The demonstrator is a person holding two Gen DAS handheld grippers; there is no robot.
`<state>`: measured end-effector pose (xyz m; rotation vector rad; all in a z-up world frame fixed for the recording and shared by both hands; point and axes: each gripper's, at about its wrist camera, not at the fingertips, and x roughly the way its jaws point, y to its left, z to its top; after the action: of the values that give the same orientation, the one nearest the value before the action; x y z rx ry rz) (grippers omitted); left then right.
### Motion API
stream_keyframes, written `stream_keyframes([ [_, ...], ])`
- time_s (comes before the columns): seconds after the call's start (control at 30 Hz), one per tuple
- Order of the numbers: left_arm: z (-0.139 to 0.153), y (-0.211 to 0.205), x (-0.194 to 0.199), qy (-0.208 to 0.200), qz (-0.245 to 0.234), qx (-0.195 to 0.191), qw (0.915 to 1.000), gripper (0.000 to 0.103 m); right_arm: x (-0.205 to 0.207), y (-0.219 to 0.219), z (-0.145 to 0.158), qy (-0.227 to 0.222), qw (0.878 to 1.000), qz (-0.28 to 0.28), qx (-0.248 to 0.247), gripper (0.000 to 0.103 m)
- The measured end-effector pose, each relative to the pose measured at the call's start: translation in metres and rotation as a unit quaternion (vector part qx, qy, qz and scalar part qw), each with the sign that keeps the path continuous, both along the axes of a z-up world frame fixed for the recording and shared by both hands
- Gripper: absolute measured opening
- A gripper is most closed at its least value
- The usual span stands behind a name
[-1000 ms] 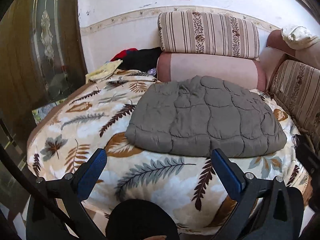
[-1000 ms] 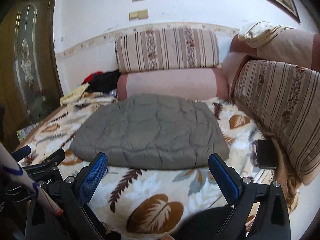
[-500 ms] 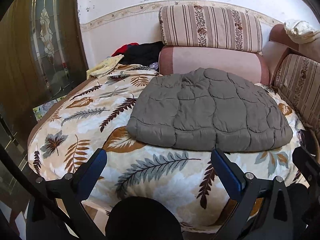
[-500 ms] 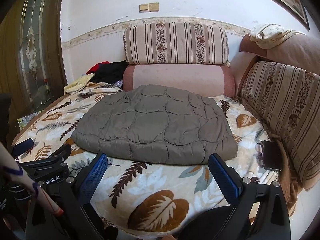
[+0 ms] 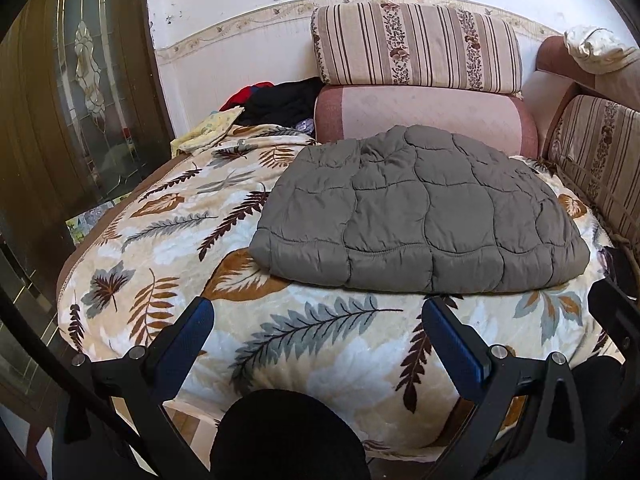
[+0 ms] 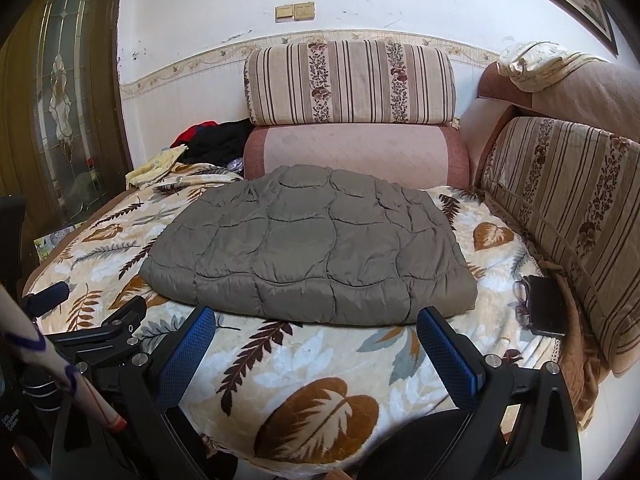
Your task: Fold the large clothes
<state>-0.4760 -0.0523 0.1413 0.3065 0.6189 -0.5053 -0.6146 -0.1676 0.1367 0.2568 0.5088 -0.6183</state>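
Both claws (image 5: 316, 334) (image 6: 314, 340) gape wide, empty.

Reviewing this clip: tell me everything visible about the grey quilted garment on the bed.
The grey quilted garment is puffy, olive-grey, stitched into curved padded panels, and looks like smooth synthetic fabric. It lies flat, folded into a compact rounded-rectangular bundle with a thick doubled near edge; no sleeves or hood show. It rests on the leaf-print blanket, its far edge close to the pink bolster. Neither open gripper touches it.

Home: sofa cushions (image 5: 416, 46), leaf-print blanket (image 5: 160, 240)
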Motion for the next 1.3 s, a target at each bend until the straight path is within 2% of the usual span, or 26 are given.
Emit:
stream_keyframes([
  [1.3,-0.0071,0.0018,0.0015,0.010,-0.004,0.006,0.9999,0.103,0.0050,0.0013,-0.0072,0.009,1.000,0.003,0.003,0.102],
])
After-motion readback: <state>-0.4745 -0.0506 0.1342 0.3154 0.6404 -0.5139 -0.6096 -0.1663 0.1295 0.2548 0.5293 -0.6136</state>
